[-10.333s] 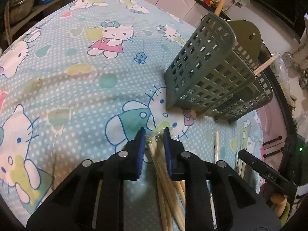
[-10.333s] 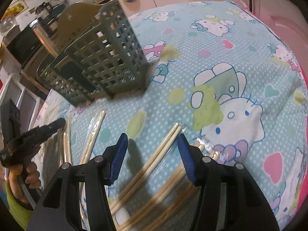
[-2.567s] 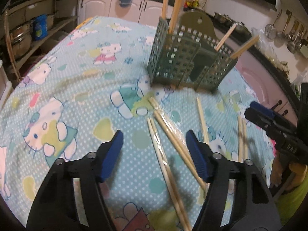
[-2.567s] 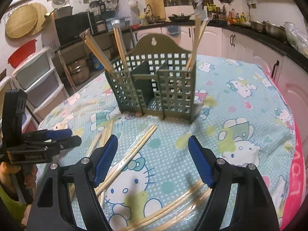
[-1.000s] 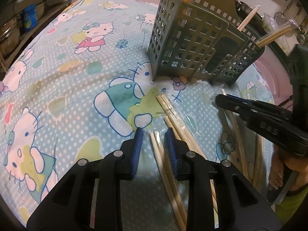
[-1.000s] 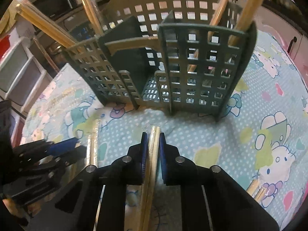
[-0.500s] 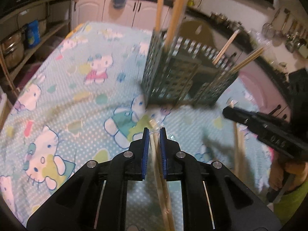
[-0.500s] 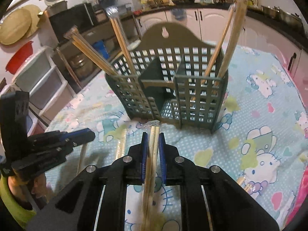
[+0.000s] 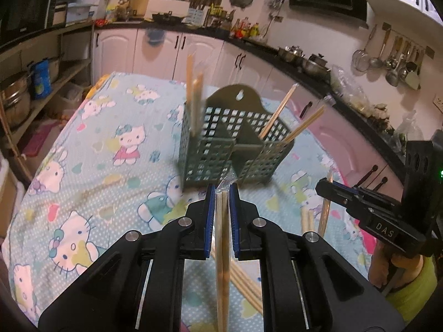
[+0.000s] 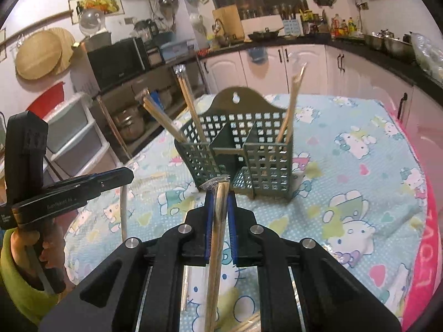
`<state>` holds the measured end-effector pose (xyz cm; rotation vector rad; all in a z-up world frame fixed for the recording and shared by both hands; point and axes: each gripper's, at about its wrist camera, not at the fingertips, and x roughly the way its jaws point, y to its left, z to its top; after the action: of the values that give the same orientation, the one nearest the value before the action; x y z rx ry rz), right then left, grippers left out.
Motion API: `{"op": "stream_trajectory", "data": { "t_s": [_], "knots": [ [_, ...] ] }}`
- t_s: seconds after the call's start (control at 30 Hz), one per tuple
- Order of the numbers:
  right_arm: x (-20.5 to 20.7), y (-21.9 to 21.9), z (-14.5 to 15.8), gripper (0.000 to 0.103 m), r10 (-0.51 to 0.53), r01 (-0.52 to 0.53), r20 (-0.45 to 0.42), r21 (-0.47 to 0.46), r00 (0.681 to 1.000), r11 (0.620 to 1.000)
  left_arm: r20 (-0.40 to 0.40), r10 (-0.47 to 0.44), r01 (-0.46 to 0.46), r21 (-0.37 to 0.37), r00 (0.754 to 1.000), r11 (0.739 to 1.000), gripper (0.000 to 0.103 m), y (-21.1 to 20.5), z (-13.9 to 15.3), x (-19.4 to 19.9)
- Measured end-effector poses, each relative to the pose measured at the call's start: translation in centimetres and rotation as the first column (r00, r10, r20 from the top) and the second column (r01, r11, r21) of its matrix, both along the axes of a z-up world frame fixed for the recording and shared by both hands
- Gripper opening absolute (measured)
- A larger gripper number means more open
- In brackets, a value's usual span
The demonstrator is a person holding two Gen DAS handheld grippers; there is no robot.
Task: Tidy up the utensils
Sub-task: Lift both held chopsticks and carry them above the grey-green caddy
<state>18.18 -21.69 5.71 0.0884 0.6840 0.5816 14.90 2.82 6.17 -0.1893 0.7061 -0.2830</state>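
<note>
Both grippers pinch wrapped chopstick pairs lengthwise along their fingers, the left gripper [image 9: 222,193] with its pair [image 9: 222,249] and the right gripper [image 10: 219,193] with its pair [image 10: 217,235], tips aimed at the green holder [image 10: 243,149] standing just beyond, about equally near.

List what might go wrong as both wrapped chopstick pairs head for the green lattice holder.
1. The left gripper and the right gripper each pinch a wrapped wooden chopstick pair near its tip, so the long tail could swing or slip.
2. Leaning chopsticks already in the green lattice holder could block entry.
3. The light-looking holder might tip if nudged.
</note>
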Motion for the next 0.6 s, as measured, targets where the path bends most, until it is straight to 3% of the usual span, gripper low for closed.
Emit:
{"op": "stream_trajectory", "data": {
  "t_s": [0.6],
  "knots": [
    [-1.2, -2.3, 3.9, 0.006, -0.003, 0.000, 0.100, 0.036, 0.995, 0.999, 0.101, -0.033, 0.035, -0.015, 0.994, 0.999, 0.004, -2.1, 4.8, 0.6]
  ]
}}
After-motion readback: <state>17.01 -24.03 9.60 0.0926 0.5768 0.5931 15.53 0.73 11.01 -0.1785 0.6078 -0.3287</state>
